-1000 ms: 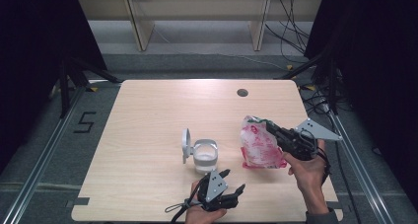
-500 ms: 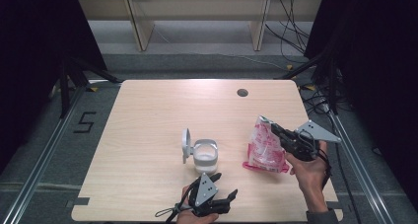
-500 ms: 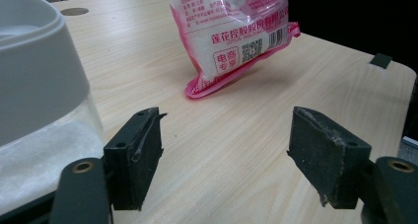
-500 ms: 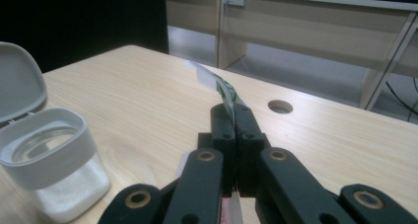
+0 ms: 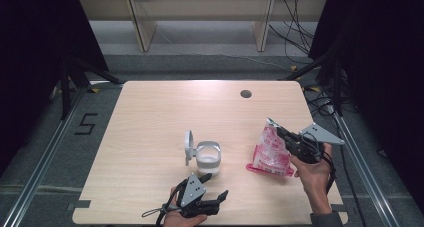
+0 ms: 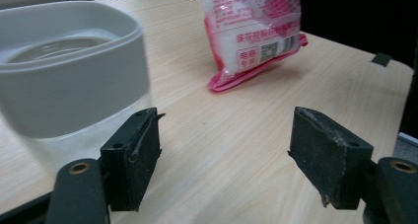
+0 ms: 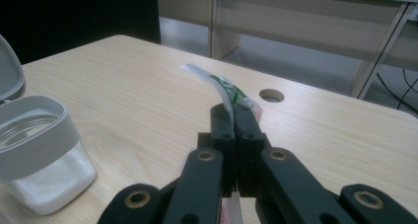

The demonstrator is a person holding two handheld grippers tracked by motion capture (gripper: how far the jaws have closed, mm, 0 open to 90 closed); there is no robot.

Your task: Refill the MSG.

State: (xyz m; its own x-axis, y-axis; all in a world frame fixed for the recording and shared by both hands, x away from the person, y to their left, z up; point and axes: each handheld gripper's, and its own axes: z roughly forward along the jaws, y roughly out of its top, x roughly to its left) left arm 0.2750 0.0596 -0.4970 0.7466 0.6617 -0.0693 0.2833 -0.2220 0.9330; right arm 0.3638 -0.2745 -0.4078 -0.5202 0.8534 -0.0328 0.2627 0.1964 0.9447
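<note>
A large dark numeral "5" [image 5: 86, 124] is marked on the grey floor left of the table. The pink-and-white bag [image 6: 251, 29] carries red printed characters and a small square code, none legible at this resolution.

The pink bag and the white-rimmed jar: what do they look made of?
The pink bag, pinched at its top by the right hand-held gripper, looks like thin glossy plastic film: it creases and reflects light. The jar seems clear glass or hard plastic, since white powder shows through its wall, with a matt grey-white collar, probably plastic. Its open lid looks the same.
</note>
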